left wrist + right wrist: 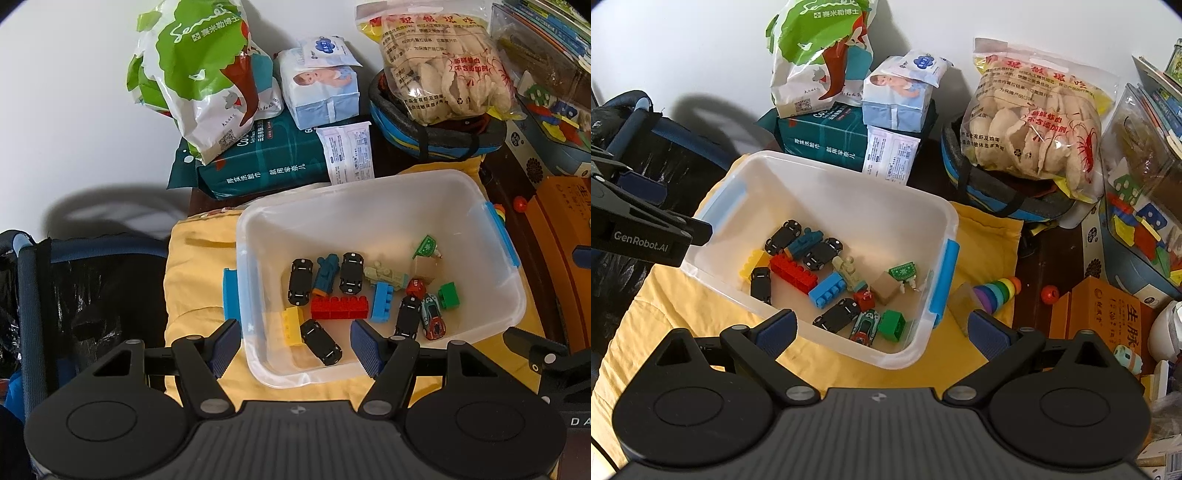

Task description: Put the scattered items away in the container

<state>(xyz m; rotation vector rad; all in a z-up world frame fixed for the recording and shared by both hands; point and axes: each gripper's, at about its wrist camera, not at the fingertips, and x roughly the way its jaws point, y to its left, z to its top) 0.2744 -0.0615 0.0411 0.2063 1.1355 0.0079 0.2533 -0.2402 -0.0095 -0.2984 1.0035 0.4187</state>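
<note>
Both my left gripper (293, 345) and right gripper (882, 332) hang empty, jaws apart, over the filled container (934, 214); next, I judge, the rainbow stacker (997, 291).

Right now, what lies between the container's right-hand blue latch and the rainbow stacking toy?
In the right wrist view, a tan wooden block lies on the yellow cloth between the blue latch of the container and the rainbow stacking toy. The left wrist view barely shows that stretch.

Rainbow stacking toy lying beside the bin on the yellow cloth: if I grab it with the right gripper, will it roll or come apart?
The rainbow stacking toy lies on its side and looks round in section, so it may roll when nudged. Its separate coloured rings could perhaps slide apart if squeezed off-centre. The yellow cloth under it looks soft and should damp rolling somewhat.
</note>
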